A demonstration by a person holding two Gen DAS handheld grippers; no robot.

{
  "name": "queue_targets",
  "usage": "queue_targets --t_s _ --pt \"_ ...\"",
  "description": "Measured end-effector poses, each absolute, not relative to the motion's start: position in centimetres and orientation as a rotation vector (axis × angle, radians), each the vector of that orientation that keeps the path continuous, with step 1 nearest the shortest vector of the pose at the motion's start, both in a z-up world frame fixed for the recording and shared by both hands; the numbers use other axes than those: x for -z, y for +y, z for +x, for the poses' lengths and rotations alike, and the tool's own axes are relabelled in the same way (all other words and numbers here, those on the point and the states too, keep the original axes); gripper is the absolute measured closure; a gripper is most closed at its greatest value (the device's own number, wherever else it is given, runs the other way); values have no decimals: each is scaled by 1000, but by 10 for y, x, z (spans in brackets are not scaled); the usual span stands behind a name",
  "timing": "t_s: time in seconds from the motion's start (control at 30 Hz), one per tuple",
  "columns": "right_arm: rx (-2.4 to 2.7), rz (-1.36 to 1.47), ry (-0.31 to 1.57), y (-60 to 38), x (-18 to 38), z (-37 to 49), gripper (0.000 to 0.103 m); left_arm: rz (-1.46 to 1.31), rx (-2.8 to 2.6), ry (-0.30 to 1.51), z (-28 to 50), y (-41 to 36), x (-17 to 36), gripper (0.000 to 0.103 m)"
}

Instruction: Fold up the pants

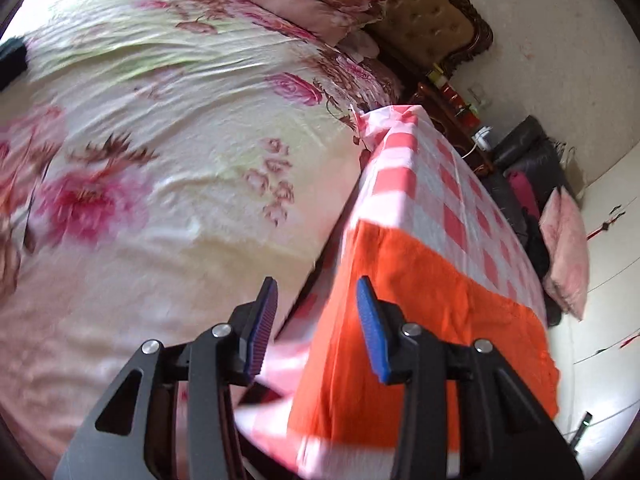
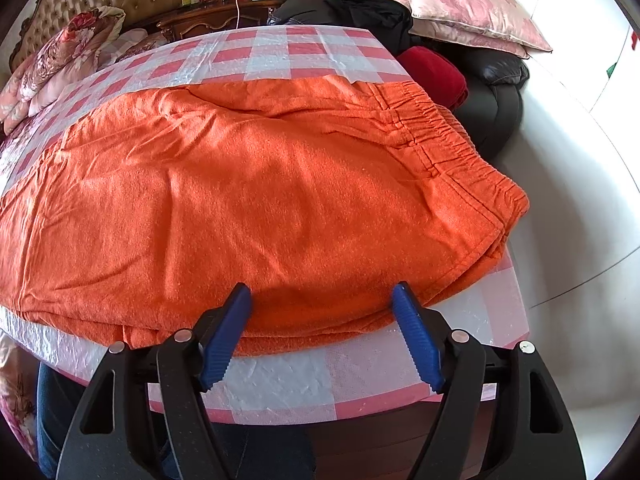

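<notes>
Pants (image 2: 256, 196), orange and folded, lie on the checked worktop (image 2: 280, 380) just ahead of the right gripper (image 2: 322, 300), jaws apart. Left gripper (image 1: 316, 292) jaws gape too, empty. No writing shows.

left gripper (image 1: 316, 304): matte black angular arms, triangle cutouts in the side plates, round silver screw heads at the joints
left pads (image 1: 262, 326): blue, ribbed, kinda purple-ish here
right gripper (image 2: 322, 300): same black frame, silver screws
right pads (image 2: 416, 340): bright blue, toothed inner edges
</notes>
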State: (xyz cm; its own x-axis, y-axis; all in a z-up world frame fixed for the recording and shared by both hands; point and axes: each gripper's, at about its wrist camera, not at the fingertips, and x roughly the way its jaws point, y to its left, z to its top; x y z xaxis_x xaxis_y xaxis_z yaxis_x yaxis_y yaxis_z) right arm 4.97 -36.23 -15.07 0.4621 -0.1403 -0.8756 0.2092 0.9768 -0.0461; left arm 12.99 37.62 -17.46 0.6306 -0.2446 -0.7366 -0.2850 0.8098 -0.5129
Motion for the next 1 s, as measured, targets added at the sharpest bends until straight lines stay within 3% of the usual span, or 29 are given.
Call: queue_targets --t_s 0.17,0.3,0.33,0.37,0.4,0.53,0.73,0.8,0.83,1.0 --pt "215 88 1067 -361 149 50 29 -794 12 912 74 373 185 66" --pt "203 73 1068 -354 147 50 28 -814 53 947 75 360 191 70" --pt "200 74 1065 -354 146 49 28 -808 61 957 79 356 192 75" --pt "197 81 1061 -354 145 48 27 -805 63 961 81 354 191 94" --pt "196 84 1058 -355 144 47 27 -784 56 951 84 351 187 96" --pt "213 90 1038 -361 139 44 25 -617 0 888 81 338 151 96" --pt "271 136 1047 -384 146 41 22 -669 -40 987 90 349 190 95" --pt "282 140 1036 -391 146 38 22 -648 -80 985 86 349 188 87" --pt "294 153 1023 -398 144 35 22 -640 -108 981 83 351 187 71" --pt "378 284 920 -448 132 19 25 -516 -248 788 67 335 139 68"
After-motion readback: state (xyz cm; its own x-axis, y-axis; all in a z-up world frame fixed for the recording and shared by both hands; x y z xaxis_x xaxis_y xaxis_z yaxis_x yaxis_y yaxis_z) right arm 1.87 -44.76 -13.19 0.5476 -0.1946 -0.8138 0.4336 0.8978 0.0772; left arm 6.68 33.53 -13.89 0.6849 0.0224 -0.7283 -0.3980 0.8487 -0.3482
